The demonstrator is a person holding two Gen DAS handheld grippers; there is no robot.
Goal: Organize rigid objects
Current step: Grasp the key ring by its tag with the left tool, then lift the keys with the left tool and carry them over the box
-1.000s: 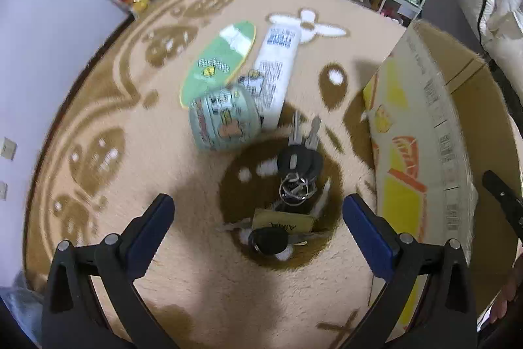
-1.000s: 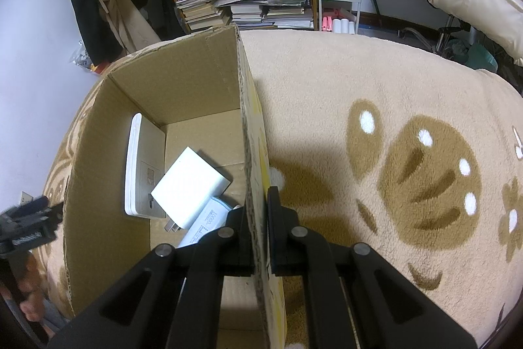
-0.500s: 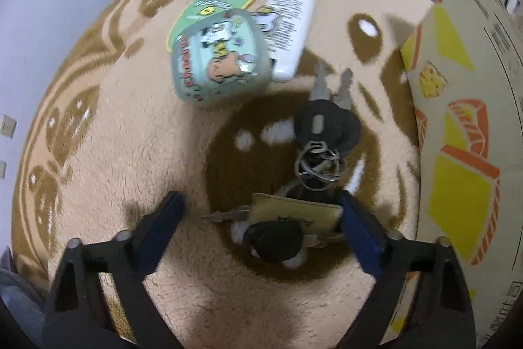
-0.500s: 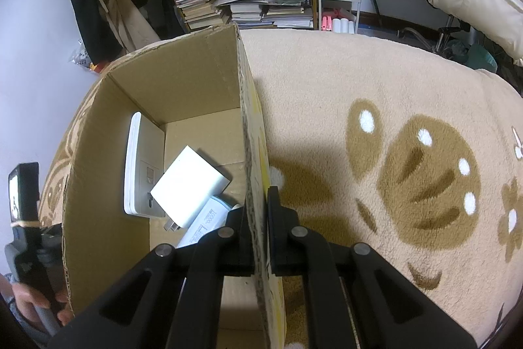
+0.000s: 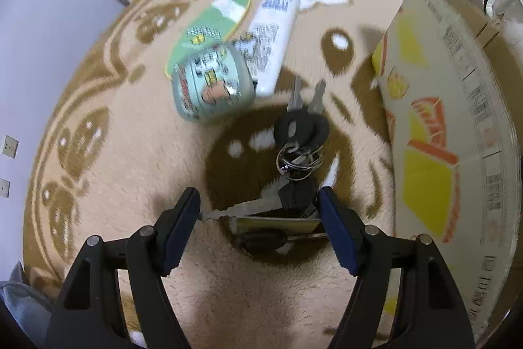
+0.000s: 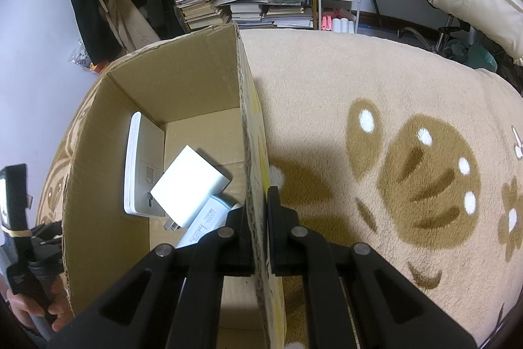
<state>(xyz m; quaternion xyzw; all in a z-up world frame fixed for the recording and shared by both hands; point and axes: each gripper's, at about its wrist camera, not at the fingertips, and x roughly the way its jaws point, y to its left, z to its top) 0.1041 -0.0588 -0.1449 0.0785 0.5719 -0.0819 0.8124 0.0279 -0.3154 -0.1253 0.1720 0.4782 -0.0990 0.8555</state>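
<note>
Left gripper (image 5: pixel 260 219), blue-padded fingers (image 5: pixel 181 224) spread apart, straddling the near end of a bunch of keys (image 5: pixel 295 172) on a fleecy beige rug (image 5: pixel 137 152) with brown motifs; one key tip lies just beside the left pad. Beyond the keys: a rounded pale-green cartoon tin (image 5: pixel 212 84), a flat green oval card (image 5: pixel 209 25) and a white tube (image 5: pixel 273 38), close together, the tin overlapping both. A printed cardboard box (image 5: pixel 434 126) walls the right side; open rug lies to the left. Right gripper (image 6: pixel 260 211), fingers clamped on the box's corrugated wall (image 6: pixel 250 152). Inside the box: a white wall charger (image 6: pixel 189 185), a flat white socket panel (image 6: pixel 139 165) against the far wall, a white power bank (image 6: pixel 206 221). A hand (image 6: pixel 36 306) at the box's left holds the other gripper's handle
</note>
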